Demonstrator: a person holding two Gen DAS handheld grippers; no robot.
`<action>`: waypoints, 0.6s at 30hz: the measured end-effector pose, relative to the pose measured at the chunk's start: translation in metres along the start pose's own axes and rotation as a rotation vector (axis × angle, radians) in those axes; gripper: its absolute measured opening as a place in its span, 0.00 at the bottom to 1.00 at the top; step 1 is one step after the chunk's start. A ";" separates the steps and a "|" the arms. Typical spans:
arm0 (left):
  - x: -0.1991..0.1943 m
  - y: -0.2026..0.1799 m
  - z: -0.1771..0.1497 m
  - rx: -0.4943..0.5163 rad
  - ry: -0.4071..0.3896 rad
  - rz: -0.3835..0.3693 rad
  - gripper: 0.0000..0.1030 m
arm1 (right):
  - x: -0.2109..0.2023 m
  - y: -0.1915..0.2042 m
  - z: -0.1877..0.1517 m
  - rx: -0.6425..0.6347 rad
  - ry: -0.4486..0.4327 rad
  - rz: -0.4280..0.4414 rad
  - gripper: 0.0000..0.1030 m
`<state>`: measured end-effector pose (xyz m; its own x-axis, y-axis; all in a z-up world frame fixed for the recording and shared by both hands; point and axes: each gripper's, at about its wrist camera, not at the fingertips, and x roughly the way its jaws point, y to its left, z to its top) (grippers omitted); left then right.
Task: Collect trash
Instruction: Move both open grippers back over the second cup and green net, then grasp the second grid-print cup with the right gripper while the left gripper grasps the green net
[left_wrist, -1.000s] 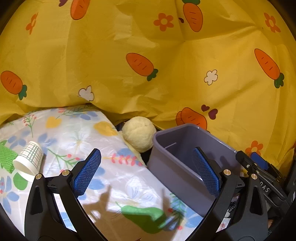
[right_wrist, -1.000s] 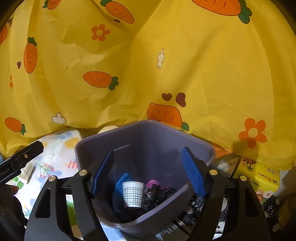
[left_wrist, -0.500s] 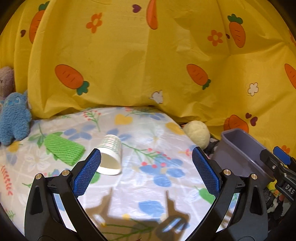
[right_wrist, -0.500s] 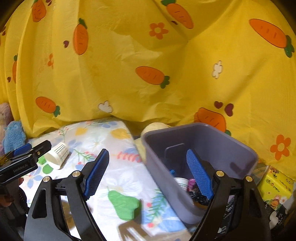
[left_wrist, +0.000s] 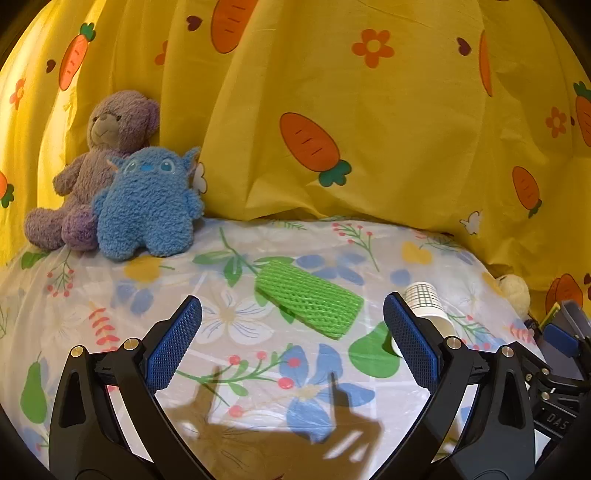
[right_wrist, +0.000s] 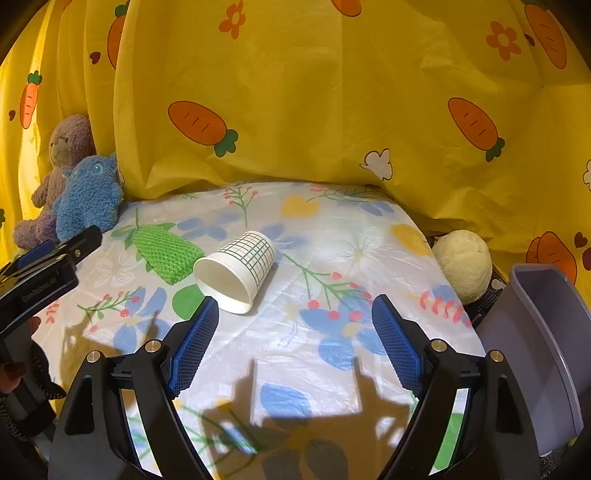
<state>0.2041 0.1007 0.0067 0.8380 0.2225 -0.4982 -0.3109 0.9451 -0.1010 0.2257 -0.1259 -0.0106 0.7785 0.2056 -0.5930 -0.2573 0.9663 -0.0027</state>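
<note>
A white paper cup (right_wrist: 236, 271) with a green grid print lies on its side on the tabletop (right_wrist: 369, 236), its long axis running diagonally: the open mouth faces the near left in the right wrist view, the closed base points away to the right. Just beside it, on its left, a green foam mesh sleeve (left_wrist: 308, 297) lies flat, long axis also diagonal, apart from the cup by a narrow gap.

The right tongs (right_wrist: 295, 345) hover spread above the cloth nearer than the cup; their jaws are closing slightly, with nothing between them. The left tongs (left_wrist: 291, 341) are spread wide and empty, the mesh sleeve ahead between the line of their pads.

The tabletop wears a glossy white cover printed with flowers, pears and berries. A yellow curtain (right_wrist: 332, 110) with carrots and flowers hangs behind. At the far left sit a purple teddy bear (left_wrist: 99, 158) and a blue plush monster (left_wrist: 147, 206). At the right edge stand a grey-purple bin (right_wrist: 546, 332) and a cream plush ball (right_wrist: 463, 264).

The lettering on the tongs' bodies is too blurred to read.
</note>
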 end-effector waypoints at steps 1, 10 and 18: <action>0.003 0.005 0.000 -0.013 0.009 0.004 0.94 | 0.007 0.005 0.002 -0.006 0.012 -0.002 0.74; 0.036 0.009 -0.001 -0.044 0.077 -0.055 0.94 | 0.061 0.014 0.008 -0.004 0.095 -0.013 0.42; 0.085 -0.003 -0.010 -0.046 0.215 -0.096 0.75 | 0.079 0.010 0.007 0.001 0.109 -0.009 0.08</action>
<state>0.2718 0.1140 -0.0435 0.7517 0.0711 -0.6557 -0.2583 0.9465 -0.1936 0.2881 -0.0990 -0.0518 0.7136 0.1789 -0.6773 -0.2497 0.9683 -0.0073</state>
